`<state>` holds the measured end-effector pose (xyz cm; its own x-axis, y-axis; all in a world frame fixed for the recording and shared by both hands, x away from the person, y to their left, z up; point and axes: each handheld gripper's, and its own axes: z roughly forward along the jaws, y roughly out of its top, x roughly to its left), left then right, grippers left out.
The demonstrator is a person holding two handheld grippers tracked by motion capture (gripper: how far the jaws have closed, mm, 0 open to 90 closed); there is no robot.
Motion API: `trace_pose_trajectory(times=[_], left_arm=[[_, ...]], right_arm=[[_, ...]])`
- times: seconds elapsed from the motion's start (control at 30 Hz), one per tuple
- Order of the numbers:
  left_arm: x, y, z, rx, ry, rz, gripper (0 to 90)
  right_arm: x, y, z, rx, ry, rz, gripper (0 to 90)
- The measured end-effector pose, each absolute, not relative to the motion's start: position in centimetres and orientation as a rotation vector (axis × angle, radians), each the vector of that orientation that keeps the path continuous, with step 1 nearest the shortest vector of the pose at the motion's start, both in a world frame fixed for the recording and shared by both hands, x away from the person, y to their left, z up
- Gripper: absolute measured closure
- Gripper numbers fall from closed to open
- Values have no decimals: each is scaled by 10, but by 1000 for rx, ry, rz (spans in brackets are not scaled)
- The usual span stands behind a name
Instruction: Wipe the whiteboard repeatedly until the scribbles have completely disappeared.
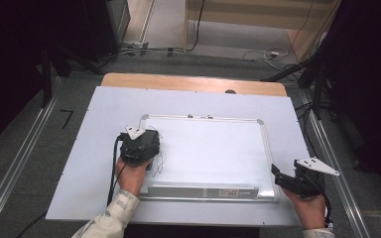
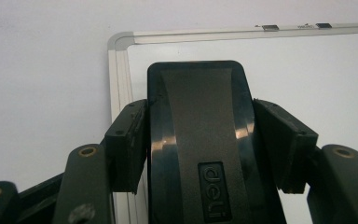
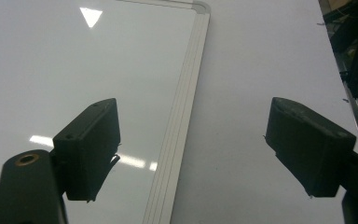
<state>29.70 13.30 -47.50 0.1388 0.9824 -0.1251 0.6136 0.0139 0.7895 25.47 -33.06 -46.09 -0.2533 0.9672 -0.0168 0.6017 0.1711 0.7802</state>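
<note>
A whiteboard [image 1: 213,148] with a silver frame lies flat on the white table cover. My left gripper [image 1: 140,144] hovers over the board's left part, and thin black marks [image 1: 159,161] show on the board beside it. In the left gripper view my left gripper [image 2: 200,140] is shut on a black board eraser [image 2: 200,140] with "deli" embossed on it, both pads pressed to its sides, near the board's top left corner [image 2: 119,42]. My right gripper [image 1: 283,178] rests at the board's near right corner. In the right gripper view my right gripper [image 3: 191,149] is open, straddling the board's right frame [image 3: 182,126].
A white sheet [image 1: 94,148] covers the wooden table [image 1: 188,82]. The board's tray [image 1: 203,191] runs along its near edge. Cables [image 1: 268,53] lie on the floor beyond the table, and dark stands [image 1: 322,69] flank it on both sides.
</note>
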Motion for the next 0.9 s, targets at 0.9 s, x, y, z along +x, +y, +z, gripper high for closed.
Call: trace_pose_trajectory(times=[0.9], left_arm=[[335, 120, -493, 1729, 1595, 675, 386]], right_arm=[[255, -331, -461, 1474, 1934, 913, 163]])
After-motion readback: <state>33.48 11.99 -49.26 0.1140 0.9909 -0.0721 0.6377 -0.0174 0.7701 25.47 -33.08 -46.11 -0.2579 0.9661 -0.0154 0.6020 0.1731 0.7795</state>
